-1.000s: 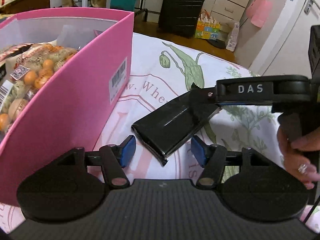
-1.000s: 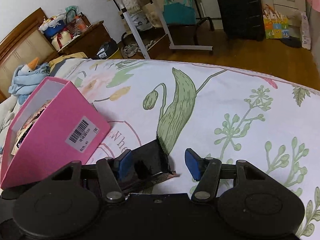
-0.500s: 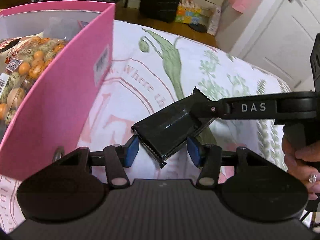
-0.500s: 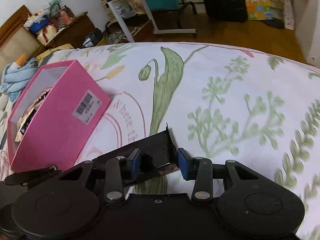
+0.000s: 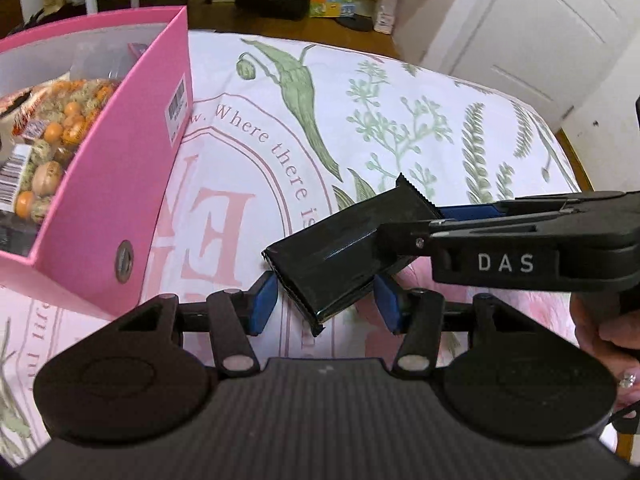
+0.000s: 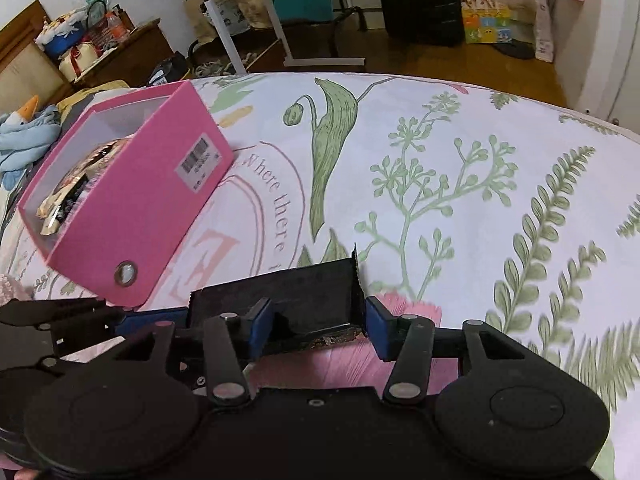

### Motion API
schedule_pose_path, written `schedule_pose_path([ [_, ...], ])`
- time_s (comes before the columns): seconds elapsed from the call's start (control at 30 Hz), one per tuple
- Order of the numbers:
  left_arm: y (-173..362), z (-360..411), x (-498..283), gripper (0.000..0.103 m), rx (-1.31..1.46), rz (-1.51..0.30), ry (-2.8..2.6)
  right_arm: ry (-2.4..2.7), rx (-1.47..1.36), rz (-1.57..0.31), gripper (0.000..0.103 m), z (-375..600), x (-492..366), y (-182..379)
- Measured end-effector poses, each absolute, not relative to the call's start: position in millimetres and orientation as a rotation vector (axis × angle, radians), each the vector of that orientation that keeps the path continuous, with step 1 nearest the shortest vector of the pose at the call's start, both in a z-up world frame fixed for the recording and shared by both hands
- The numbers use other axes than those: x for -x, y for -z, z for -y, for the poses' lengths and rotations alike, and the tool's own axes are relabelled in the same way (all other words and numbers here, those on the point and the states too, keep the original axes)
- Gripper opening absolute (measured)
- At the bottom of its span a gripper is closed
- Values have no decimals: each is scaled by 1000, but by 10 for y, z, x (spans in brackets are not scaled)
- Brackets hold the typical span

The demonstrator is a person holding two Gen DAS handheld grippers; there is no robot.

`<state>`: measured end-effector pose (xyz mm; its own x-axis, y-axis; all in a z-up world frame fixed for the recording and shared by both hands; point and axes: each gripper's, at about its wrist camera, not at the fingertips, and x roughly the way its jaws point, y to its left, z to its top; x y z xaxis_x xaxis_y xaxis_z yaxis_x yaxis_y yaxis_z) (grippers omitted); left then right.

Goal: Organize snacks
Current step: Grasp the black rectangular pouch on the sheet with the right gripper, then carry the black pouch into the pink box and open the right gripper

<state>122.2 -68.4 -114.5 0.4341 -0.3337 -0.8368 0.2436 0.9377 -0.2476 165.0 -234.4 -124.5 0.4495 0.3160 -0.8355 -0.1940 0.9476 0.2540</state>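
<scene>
A black snack packet (image 5: 332,252) hangs above the flowered bedspread, level with both grippers. My left gripper (image 5: 324,304) is shut on its near end, with a blue pad against each side. My right gripper (image 5: 420,222) reaches in from the right along the packet's far end. In the right wrist view the packet (image 6: 304,288) lies between the pads of the right gripper (image 6: 318,324). Those jaws are opening, and the right pad stands just off the packet's edge. The left gripper (image 6: 132,314) shows at the left edge. A pink box (image 5: 120,184) (image 6: 132,216) to the left holds bagged snacks (image 5: 48,136).
The flowered bedspread (image 6: 440,184) spreads out to the right and behind. A hand (image 5: 612,328) holds the right gripper's handle. Beyond the bed's far edge are wooden floor, a black suitcase (image 6: 420,0) and a white door (image 5: 540,32). A blue plush toy (image 6: 24,136) lies behind the box.
Both grippers rose and drifted right, away from the pink box, taking the packet along. The left jaws narrowed onto the packet. The right jaws squeezed it, then widened again.
</scene>
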Motion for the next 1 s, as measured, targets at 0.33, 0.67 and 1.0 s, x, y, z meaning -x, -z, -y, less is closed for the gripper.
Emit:
schedule_pose_path([
  [0.33, 788, 655, -993, 52, -9, -1021, 460, -264, -149, -1036, 69, 2262, -1295, 961],
  [0.67, 339, 186, -851, 52, -43, -953, 530, -313, -206, -988, 69, 2030, -1124, 551],
  [1.0, 51, -700, -1035, 52, 40, -928, 466, -471, -227, -990, 50, 1467, -1330, 357],
])
